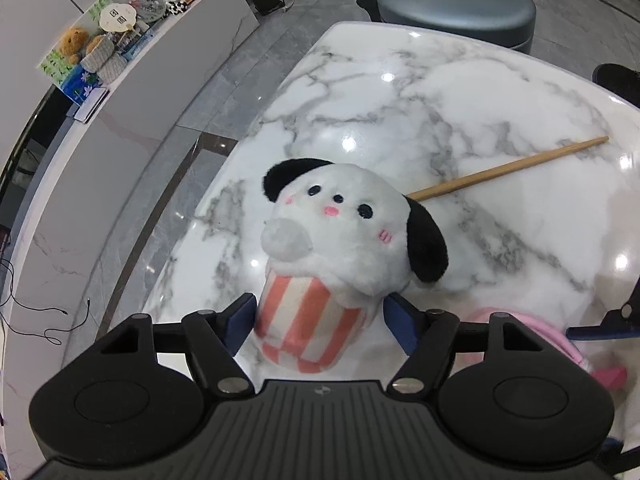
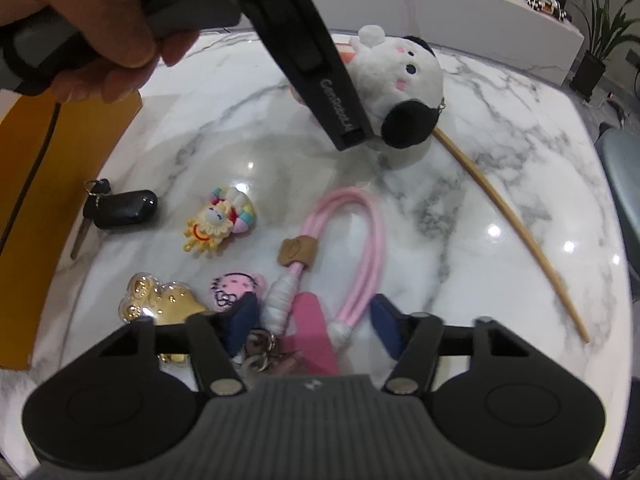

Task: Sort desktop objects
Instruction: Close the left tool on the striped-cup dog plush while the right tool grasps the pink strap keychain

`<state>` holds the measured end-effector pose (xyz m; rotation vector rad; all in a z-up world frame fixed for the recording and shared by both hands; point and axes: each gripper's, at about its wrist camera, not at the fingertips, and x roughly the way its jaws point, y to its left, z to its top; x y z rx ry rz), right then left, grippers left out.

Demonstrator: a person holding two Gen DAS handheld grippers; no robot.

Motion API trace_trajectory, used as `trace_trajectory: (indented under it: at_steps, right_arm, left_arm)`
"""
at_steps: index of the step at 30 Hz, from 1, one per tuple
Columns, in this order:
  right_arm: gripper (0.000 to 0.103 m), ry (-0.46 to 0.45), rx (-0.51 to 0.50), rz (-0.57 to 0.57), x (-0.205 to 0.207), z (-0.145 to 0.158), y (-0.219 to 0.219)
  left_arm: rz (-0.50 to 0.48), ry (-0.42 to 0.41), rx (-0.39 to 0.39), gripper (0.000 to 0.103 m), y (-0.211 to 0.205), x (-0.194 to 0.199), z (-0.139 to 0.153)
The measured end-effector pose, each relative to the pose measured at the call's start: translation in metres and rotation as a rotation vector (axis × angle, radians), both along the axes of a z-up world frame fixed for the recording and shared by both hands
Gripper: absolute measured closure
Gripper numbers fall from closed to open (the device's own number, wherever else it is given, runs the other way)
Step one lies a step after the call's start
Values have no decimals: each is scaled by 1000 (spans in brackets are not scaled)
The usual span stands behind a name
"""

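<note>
A white plush dog [image 1: 340, 224] with black ears and a pink-striped cup body lies on the marble table [image 1: 440, 92]. My left gripper [image 1: 320, 320] straddles its striped base, open, with the blue pads close beside it on both sides. In the right wrist view the same plush dog [image 2: 400, 72] lies at the far side, partly behind the left gripper's black body [image 2: 328, 80]. My right gripper [image 2: 314, 320] is open around the knotted ends and key rings of a pink lanyard [image 2: 360, 240], and its pads are clear of them.
A wooden stick [image 2: 512, 220] lies right of the lanyard. A car key [image 2: 120, 208], a sun charm [image 2: 218, 220], a gold bear charm [image 2: 164, 304] and a pink charm [image 2: 236, 290] lie to the left. An orange board [image 2: 40, 200] borders the table's left edge. A hand [image 2: 80, 20] holds the left gripper.
</note>
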<state>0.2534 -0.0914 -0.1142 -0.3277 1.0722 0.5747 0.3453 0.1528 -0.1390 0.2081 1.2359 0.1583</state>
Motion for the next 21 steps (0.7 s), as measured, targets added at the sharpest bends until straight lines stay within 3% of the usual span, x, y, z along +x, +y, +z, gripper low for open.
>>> trace_trajectory:
  at_steps: [9, 21]
  right_arm:
    - [71, 15, 18, 4, 7, 2, -13]
    - [81, 36, 135, -49, 17, 24, -34]
  left_arm:
    - [-12, 14, -17, 31, 4, -4, 2]
    - [-94, 10, -16, 34, 2, -23, 24]
